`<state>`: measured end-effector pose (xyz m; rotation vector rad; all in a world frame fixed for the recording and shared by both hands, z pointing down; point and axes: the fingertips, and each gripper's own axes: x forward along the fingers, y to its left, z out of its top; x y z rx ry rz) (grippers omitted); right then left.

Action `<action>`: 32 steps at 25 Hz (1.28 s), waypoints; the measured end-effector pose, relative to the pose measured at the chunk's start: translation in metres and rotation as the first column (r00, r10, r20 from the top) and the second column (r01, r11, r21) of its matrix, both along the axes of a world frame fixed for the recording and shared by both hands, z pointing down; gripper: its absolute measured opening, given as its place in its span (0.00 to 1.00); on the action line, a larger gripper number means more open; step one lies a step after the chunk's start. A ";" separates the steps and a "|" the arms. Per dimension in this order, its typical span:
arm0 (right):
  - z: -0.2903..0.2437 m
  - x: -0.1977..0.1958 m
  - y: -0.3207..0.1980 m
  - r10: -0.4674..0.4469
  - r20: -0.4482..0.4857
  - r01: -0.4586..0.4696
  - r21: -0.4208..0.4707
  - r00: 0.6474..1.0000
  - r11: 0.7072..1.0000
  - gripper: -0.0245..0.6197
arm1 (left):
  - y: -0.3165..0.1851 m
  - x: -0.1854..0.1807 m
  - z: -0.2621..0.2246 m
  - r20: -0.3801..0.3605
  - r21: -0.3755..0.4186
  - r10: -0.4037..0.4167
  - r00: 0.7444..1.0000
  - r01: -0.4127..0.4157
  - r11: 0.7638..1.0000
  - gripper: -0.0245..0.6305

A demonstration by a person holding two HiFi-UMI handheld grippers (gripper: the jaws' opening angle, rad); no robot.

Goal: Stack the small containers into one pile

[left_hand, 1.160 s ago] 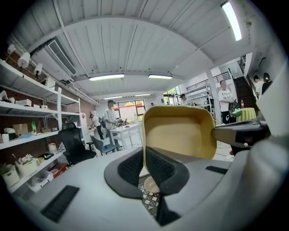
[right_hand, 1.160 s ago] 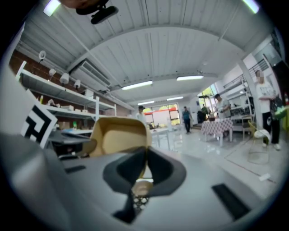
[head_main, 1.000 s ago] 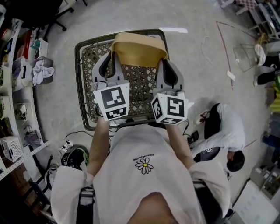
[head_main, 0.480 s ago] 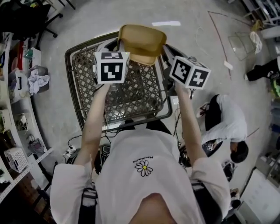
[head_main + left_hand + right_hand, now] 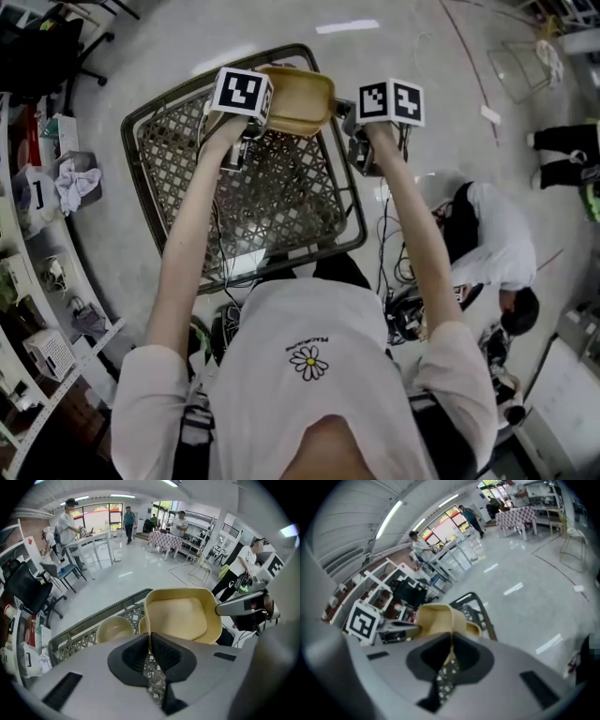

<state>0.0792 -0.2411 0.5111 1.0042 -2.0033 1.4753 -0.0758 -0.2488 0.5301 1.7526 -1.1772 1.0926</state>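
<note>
Arms stretch out and down now: left gripper [image 5: 150, 641] and right gripper [image 5: 451, 651] have lowered the container [image 5: 298, 98] to the basket's [image 5: 272, 197] far rim.

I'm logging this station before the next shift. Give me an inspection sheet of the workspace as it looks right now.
Surface: lattice basket standing on a grey floor; no table seen.
Job's things: tan square container held over the basket's far end; round tan bowl lying in the basket.
Clutter: crumpled cloth by the shelves at the left.
Tools: left tool shut on the container's rim; right tool shut on the opposite rim.
Cables: loose cables on the floor near the basket's right side.
Surroundings: office chair beyond the shelves; another person crouched at the right.
</note>
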 end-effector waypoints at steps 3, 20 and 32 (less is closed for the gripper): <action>0.022 0.002 0.000 0.000 -0.009 0.000 -0.062 1.000 0.998 0.10 | -0.002 0.002 0.029 0.009 -0.086 0.002 1.000 -0.001 0.996 0.10; 0.086 -0.009 0.002 0.024 0.029 -0.016 -0.245 0.999 0.969 0.10 | 0.009 -0.011 0.102 0.100 -0.289 0.018 0.995 0.012 0.957 0.10; 0.116 -0.007 0.016 0.025 -0.020 -0.029 -0.282 0.999 0.959 0.10 | 0.004 -0.010 0.104 0.113 -0.265 0.035 0.993 -0.004 0.964 0.10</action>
